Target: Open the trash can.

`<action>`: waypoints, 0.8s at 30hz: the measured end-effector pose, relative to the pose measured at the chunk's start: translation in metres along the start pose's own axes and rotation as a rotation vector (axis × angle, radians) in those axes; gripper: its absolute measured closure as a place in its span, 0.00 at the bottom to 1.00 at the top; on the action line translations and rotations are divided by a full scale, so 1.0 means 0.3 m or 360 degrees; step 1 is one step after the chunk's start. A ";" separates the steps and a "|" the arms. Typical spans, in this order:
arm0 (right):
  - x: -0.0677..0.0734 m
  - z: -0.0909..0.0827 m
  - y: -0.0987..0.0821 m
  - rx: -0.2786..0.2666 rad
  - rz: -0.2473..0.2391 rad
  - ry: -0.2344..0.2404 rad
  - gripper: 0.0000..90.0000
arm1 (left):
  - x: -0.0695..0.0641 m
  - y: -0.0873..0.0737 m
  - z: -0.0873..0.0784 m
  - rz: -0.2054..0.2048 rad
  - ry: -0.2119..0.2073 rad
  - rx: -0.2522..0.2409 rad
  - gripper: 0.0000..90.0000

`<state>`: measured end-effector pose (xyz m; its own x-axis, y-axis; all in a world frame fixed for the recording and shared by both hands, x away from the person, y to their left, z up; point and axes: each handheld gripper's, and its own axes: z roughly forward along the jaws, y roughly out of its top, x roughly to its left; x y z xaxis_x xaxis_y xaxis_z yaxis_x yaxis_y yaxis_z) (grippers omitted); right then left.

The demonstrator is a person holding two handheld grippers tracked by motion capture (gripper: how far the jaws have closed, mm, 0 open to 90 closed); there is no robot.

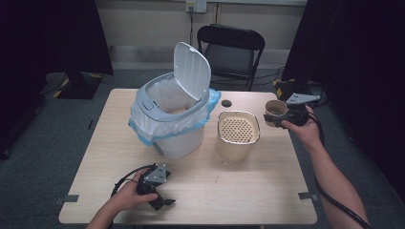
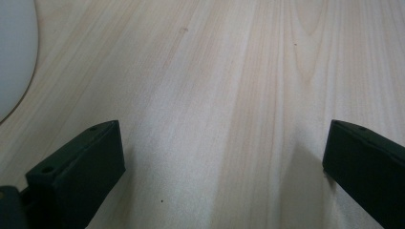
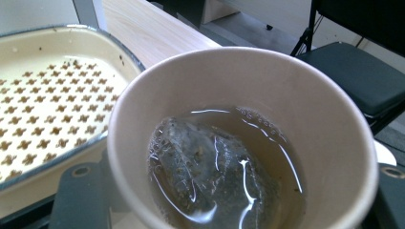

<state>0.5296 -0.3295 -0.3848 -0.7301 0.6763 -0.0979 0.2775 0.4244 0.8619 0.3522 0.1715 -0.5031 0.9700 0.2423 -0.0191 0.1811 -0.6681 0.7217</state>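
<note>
One table carries one white bin with one hinged lid standing open and one blue-edged liner bag. Beside it stands one strainer container (its top plate full of small holes). One paper cup holds one tea bag in liquid. One small dark disc lies on the table. Two grippers: the left gripper and the right gripper. One folding chair stands behind the table.

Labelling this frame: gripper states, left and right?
Left gripper: open, jaws wide apart over the table, holding nothing.
Right gripper: shut on the paper cup.
</note>
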 end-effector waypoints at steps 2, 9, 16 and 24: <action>-0.002 0.009 0.015 -0.0008 -0.0010 -0.0004 0.30 | 0.000 0.000 0.000 0.0000 0.0000 0.0000 0.00; 0.004 0.026 0.082 -0.0041 -0.0076 -0.0027 0.30 | 0.000 0.000 0.000 0.0000 0.0000 0.0000 0.00; 0.029 0.035 0.139 -0.0021 -0.0234 -0.0072 0.31 | 0.000 0.000 0.000 0.0000 0.0001 0.0000 0.00; 0.069 0.045 0.170 0.0015 -0.0418 -0.0113 0.31 | 0.000 0.000 0.000 0.0000 0.0000 -0.0001 0.00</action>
<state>0.5370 -0.2857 -0.3495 -0.7321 0.5829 -0.3525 0.0904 0.5960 0.7979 0.3522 0.1715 -0.5032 0.9700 0.2425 -0.0192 0.1813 -0.6676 0.7221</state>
